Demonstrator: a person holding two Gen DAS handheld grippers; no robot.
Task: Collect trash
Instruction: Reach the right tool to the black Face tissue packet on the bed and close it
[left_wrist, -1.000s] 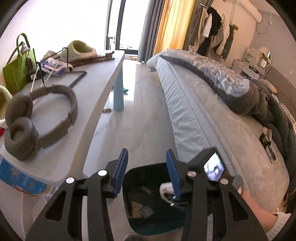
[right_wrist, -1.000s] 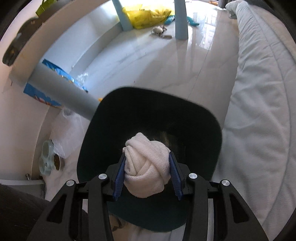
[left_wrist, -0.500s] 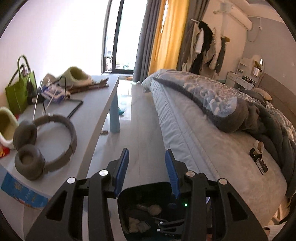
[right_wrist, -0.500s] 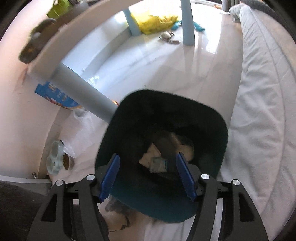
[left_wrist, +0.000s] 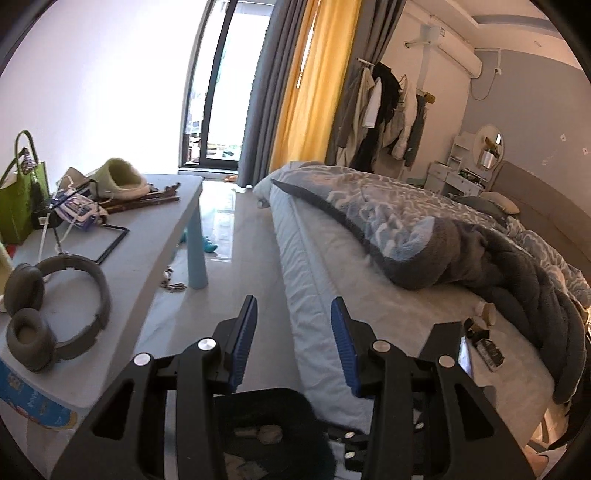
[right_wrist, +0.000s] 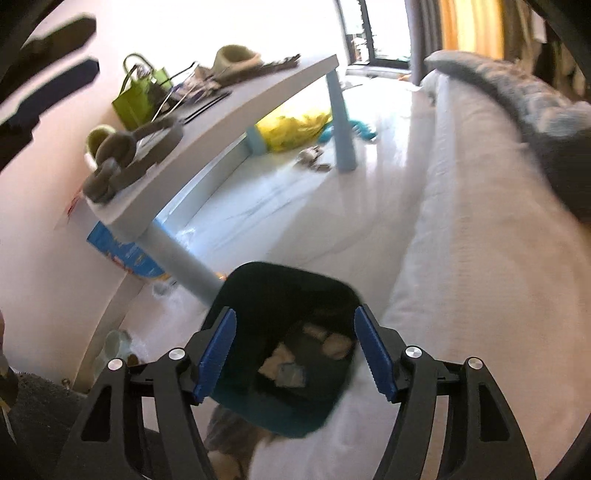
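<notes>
Trash (right_wrist: 295, 363), crumpled and pale, fills dark bin (right_wrist: 334, 291); right fingers (right_wrist: 218, 350) opening, empty.

A strip of bare floor (left_wrist: 236, 258) runs between the desk (left_wrist: 147, 258) and the bed (left_wrist: 369, 332), open along most of its run. At its near end the dark bin (right_wrist: 288, 295) stands between the desk's near leg (right_wrist: 181, 262) and the bed's side, just beside both. Its mouth is uncovered, with scraps (right_wrist: 295, 354) lying at the bottom. Farther along, the far desk leg (left_wrist: 197, 254) stands at the edge of the strip, with small clutter (left_wrist: 171, 284) on the floor just beside it. Headphones (left_wrist: 55, 310) fill the desk's near corner; bags and a slipper crowd its far end.
</notes>
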